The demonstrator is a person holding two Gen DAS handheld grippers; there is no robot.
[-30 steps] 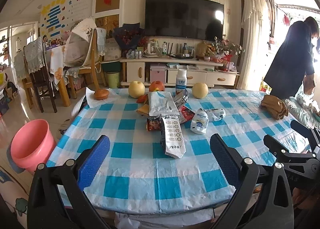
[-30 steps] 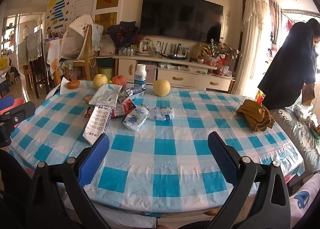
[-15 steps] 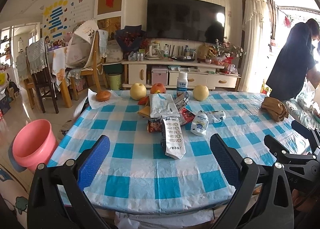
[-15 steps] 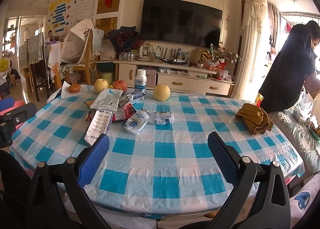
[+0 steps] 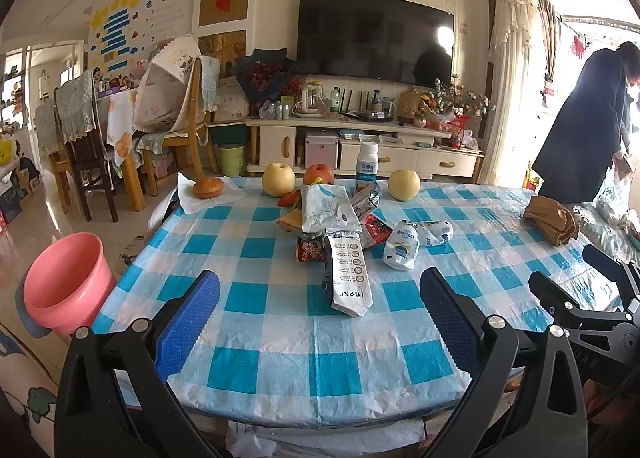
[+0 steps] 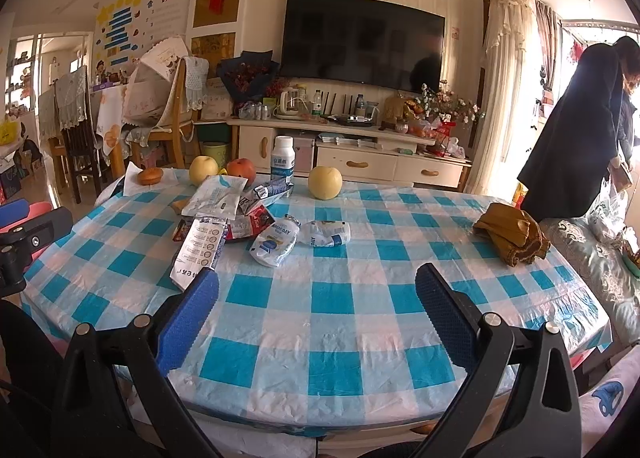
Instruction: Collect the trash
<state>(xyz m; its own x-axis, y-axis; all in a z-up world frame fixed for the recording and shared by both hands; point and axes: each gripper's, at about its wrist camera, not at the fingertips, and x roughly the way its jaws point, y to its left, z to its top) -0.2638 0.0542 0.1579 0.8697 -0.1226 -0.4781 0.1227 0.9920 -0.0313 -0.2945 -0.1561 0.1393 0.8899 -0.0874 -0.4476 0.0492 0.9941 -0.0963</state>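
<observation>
A heap of empty wrappers lies mid-table: a long white packet (image 5: pixel 347 272) (image 6: pixel 198 250), a flat white pouch (image 5: pixel 328 208) (image 6: pixel 218 200), red wrappers (image 5: pixel 374 232), a crushed milk pouch (image 5: pixel 402 250) (image 6: pixel 276 244) and a crumpled white wrapper (image 5: pixel 438 232) (image 6: pixel 326 234). A pink bucket (image 5: pixel 64 284) stands on the floor left of the table. My left gripper (image 5: pixel 320 322) hangs open over the near table edge, short of the long packet. My right gripper (image 6: pixel 316 318) is open too, above bare cloth, with nothing between its fingers.
The blue checked tablecloth (image 6: pixel 360 298) also carries two pears (image 5: pixel 279 179) (image 6: pixel 325 182), an apple (image 5: pixel 319 174), a white bottle (image 6: pixel 283 160), a bun (image 5: pixel 208 188) on paper and a folded brown cloth (image 6: pixel 510 236). Chairs (image 5: pixel 84 138) stand left. A person in a dark coat (image 6: pixel 572 138) stands right.
Both views have tilted slightly upward and drawn back a little, so the table sits lower in frame. Both grippers stay open. Nothing on the table has moved.
</observation>
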